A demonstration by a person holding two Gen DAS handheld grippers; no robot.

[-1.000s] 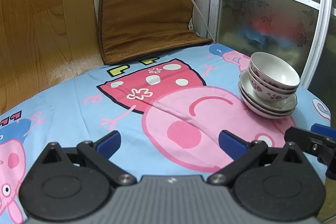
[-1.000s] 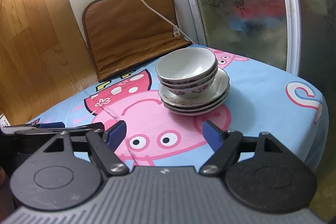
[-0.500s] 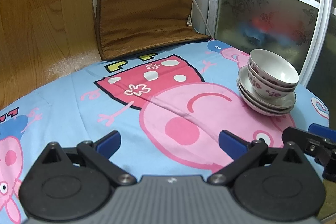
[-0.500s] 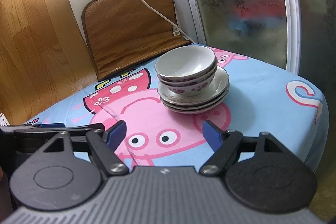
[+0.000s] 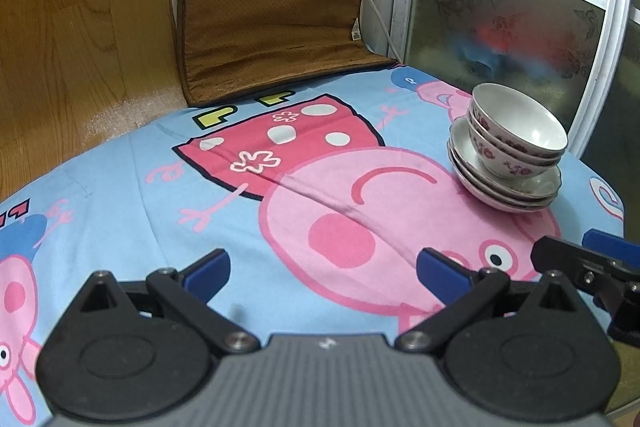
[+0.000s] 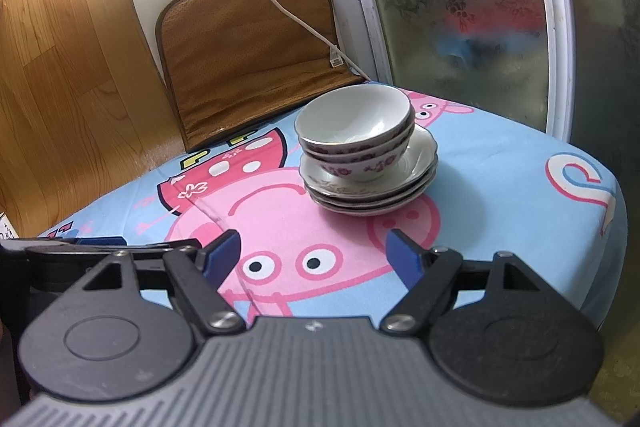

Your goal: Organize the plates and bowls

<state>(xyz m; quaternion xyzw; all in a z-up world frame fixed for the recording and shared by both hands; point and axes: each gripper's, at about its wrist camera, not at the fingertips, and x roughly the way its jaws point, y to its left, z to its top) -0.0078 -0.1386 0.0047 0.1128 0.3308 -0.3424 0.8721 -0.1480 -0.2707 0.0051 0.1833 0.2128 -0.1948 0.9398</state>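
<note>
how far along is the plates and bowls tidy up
Looks done: the bowls sit nested on the stacked plates, one pile on the cartoon cloth. In hand: nothing; the left tool and right tool are both open and empty, short of the pile. Left: nothing loose in view; whether the pile must move, I cannot tell.

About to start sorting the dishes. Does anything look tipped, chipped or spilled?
Nothing stands out. The bowls sit nested and slightly off-centre on the stacked plates, on the cartoon cloth. No chips or spills show.
</note>
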